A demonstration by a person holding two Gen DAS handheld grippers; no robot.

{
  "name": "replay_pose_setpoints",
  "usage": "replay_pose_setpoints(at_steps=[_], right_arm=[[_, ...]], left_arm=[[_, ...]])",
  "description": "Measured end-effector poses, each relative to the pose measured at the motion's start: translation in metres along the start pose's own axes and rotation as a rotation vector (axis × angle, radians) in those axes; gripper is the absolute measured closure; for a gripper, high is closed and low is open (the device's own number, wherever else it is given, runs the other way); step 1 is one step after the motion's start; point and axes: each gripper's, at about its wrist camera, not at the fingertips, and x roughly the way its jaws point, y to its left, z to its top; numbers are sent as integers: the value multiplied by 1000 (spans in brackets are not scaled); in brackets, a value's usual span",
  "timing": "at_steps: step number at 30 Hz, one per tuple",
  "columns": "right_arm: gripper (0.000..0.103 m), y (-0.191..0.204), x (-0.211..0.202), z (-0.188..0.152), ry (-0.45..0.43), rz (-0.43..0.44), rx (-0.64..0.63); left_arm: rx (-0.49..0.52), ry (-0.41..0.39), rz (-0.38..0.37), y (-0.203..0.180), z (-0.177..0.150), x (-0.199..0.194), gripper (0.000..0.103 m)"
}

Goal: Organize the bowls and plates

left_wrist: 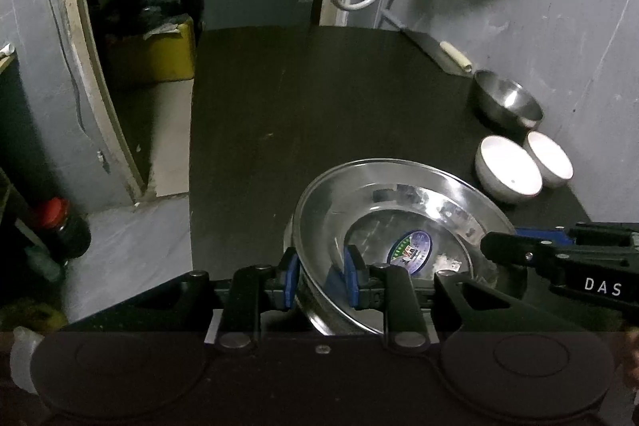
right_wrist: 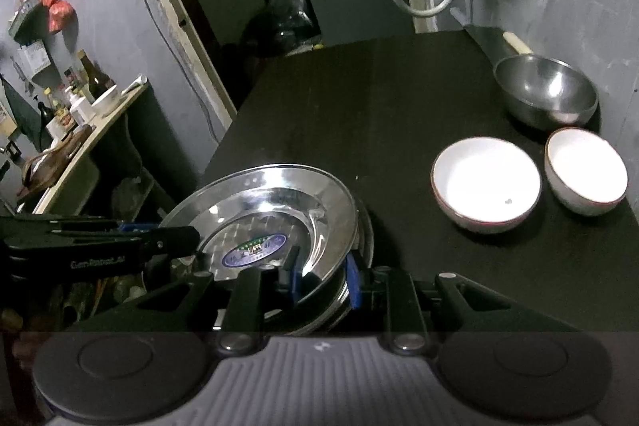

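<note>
Both fingers clamp the steel plate rim.

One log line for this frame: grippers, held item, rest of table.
left gripper: shut on steel plate | right gripper: shut on steel plate, opposite rim | two white bowls, steel bowl: untouched on table

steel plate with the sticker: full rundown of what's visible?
The steel plate is round, shiny metal with a wide rim and a blue-green oval sticker in its centre. It sits tilted, over what looks like more stacked plates on the dark table. The left gripper and right gripper each clamp its rim, jaws on either side, from opposite edges. Nothing lies in it.
</note>
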Motion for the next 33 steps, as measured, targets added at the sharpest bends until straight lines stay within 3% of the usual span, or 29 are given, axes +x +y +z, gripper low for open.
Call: replay_pose_setpoints(at_steps=[33], right_arm=[[71,18,9,-6,20,-55,-77]], left_arm=[[109,27,70,-13,1,16,71]])
